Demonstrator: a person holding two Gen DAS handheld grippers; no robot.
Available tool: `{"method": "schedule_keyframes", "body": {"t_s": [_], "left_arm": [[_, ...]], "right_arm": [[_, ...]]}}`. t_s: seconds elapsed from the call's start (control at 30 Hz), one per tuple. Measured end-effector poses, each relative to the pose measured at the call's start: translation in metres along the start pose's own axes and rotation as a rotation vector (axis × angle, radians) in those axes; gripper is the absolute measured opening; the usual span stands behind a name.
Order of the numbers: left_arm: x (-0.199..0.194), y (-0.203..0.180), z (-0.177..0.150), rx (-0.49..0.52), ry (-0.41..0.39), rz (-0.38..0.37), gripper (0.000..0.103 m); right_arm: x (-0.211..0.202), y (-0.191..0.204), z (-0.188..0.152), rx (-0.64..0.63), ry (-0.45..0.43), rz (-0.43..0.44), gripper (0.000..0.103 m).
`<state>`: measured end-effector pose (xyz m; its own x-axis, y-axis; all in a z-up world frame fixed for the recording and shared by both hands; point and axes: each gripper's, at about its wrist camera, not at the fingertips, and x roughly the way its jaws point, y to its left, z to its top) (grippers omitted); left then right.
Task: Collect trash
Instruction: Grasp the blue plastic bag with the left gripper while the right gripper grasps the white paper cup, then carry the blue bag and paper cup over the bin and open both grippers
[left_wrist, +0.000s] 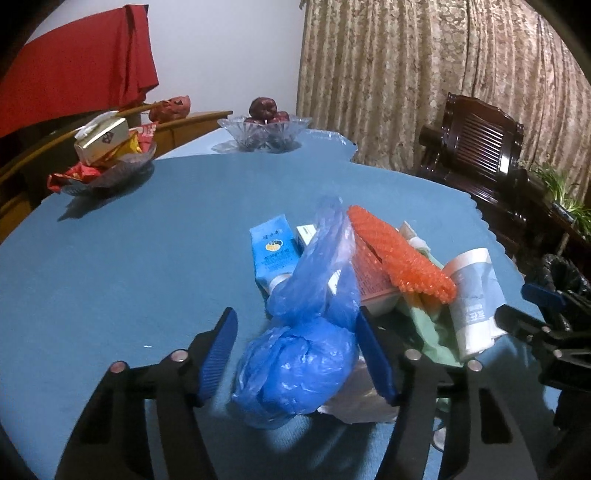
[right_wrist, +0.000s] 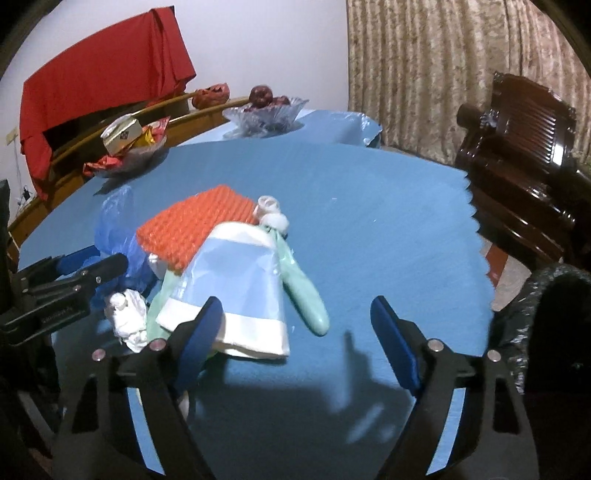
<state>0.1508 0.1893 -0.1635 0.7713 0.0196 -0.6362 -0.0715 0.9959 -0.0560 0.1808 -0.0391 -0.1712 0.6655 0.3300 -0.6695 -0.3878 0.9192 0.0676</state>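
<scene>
The trash lies heaped mid-bench (left_wrist: 110, 258): a blue bag (left_wrist: 303, 354), an orange mesh (left_wrist: 402, 254), a carton (left_wrist: 271, 251), a pale wrapper (right_wrist: 240, 284), a green glove (right_wrist: 306, 299) and white tissue (right_wrist: 127, 321); the left gripper (left_wrist: 299, 354) has its fingers (left_wrist: 218, 354) part open around the blue bag, the right one touching it, the left one apart; the right gripper (right_wrist: 299, 339) stands wide, left finger against the wrapper, nothing gripped; a black bin (right_wrist: 554, 314) stands beside the bench's right edge.
</scene>
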Motion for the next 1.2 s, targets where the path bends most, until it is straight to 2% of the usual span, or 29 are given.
{"method": "schedule_keyframes", "body": {"t_s": [0.13, 0.2, 0.3, 0.43, 0.63, 0.83, 0.97, 1.2], "left_arm": [[0.005, 0.000, 0.001, 0.002, 0.006, -0.013, 0.058], [0.008, 0.001, 0.001, -0.001, 0.013, -0.022, 0.054], [0.010, 0.002, 0.002, -0.007, 0.020, -0.033, 0.048], [0.008, 0.002, 0.003, -0.012, 0.015, -0.036, 0.042], [0.008, 0.003, 0.003, -0.014, 0.015, -0.036, 0.040], [0.004, 0.004, 0.004, -0.025, 0.002, -0.026, 0.034], [-0.005, 0.010, 0.007, -0.045, -0.024, -0.010, 0.031], [-0.029, 0.010, 0.020, -0.051, -0.079, 0.007, 0.031]], "right_arm": [[0.008, 0.003, 0.001, -0.007, 0.030, 0.024, 0.067], [0.011, 0.004, 0.001, -0.008, 0.041, 0.039, 0.054], [0.014, 0.006, 0.001, -0.019, 0.056, 0.060, 0.042], [0.012, 0.012, 0.002, -0.036, 0.060, 0.085, 0.032], [0.017, 0.013, 0.002, -0.015, 0.080, 0.113, 0.030], [0.012, 0.014, 0.006, -0.015, 0.075, 0.131, 0.014], [-0.004, 0.017, 0.012, -0.029, 0.028, 0.139, 0.009], [-0.035, 0.019, 0.023, -0.056, -0.046, 0.140, 0.008]]}}
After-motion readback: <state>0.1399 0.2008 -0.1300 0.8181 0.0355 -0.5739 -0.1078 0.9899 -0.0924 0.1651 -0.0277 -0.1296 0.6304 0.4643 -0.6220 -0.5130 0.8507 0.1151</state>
